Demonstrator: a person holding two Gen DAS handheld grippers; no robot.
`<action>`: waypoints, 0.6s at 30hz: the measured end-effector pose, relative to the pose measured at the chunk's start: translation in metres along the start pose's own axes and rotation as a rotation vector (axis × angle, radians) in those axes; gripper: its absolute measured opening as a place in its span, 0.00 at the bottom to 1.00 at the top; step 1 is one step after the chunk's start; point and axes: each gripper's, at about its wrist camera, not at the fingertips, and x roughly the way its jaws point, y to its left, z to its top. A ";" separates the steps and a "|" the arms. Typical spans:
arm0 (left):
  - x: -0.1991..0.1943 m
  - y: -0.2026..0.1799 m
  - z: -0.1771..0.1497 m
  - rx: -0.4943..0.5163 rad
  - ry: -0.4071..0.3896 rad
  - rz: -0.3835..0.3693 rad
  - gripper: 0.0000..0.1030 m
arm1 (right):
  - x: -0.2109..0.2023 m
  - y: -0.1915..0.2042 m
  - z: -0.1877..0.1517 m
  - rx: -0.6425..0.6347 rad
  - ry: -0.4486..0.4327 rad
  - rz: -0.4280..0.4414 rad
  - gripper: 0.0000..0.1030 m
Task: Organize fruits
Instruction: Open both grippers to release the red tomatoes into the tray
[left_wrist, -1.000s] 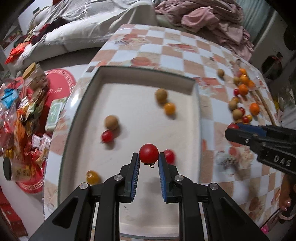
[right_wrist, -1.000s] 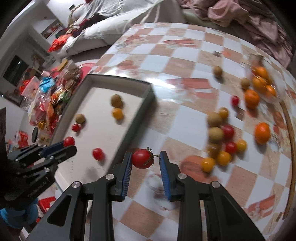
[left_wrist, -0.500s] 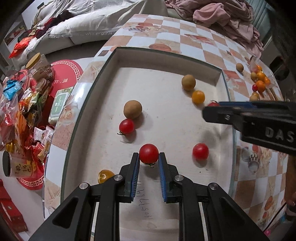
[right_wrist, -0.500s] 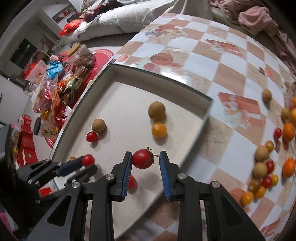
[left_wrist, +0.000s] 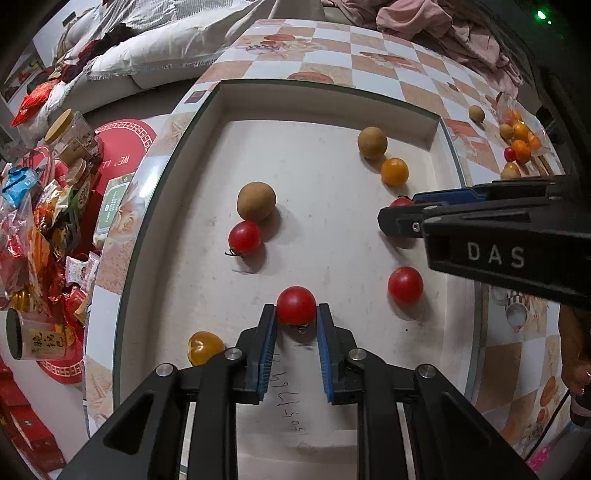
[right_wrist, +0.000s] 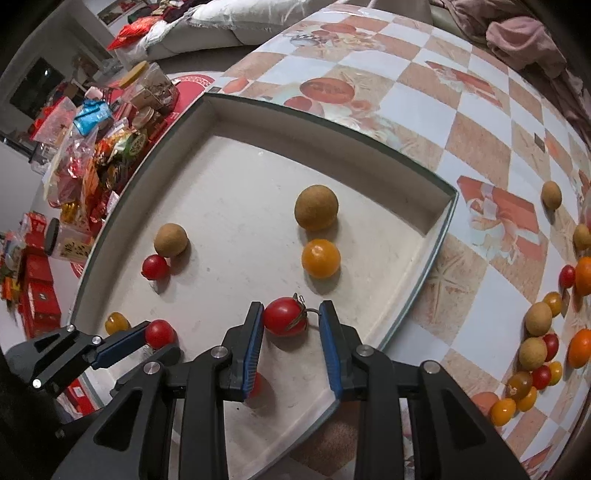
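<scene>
A round red tomato (left_wrist: 296, 305) is clamped by the left gripper (left_wrist: 296, 325), while a stemmed tomato (right_wrist: 285, 316), stem toward three o'clock, is touched only by the left pad of the slack right gripper (right_wrist: 291, 321).

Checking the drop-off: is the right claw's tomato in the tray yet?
Over the tray, between the right claw's pads; whether it touches the floor, cannot tell.

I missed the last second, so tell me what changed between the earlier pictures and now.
The right gripper carried its stemmed red tomato from above the checkered table to over the white tray, moving down. Its left pad touches the tomato; a gap shows at the right pad. The left gripper sank toward the tray floor, still clamping its red tomato. The loose fruit in the tray stayed put.
</scene>
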 end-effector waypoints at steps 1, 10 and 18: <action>0.000 0.000 0.001 -0.002 0.003 -0.002 0.21 | 0.000 0.001 0.000 -0.005 0.000 -0.004 0.33; -0.009 0.001 0.004 -0.004 -0.021 0.006 0.55 | 0.002 0.004 0.004 -0.010 0.008 0.010 0.43; -0.011 0.005 -0.001 -0.027 0.001 0.006 0.57 | -0.007 0.006 0.003 -0.005 -0.025 0.044 0.72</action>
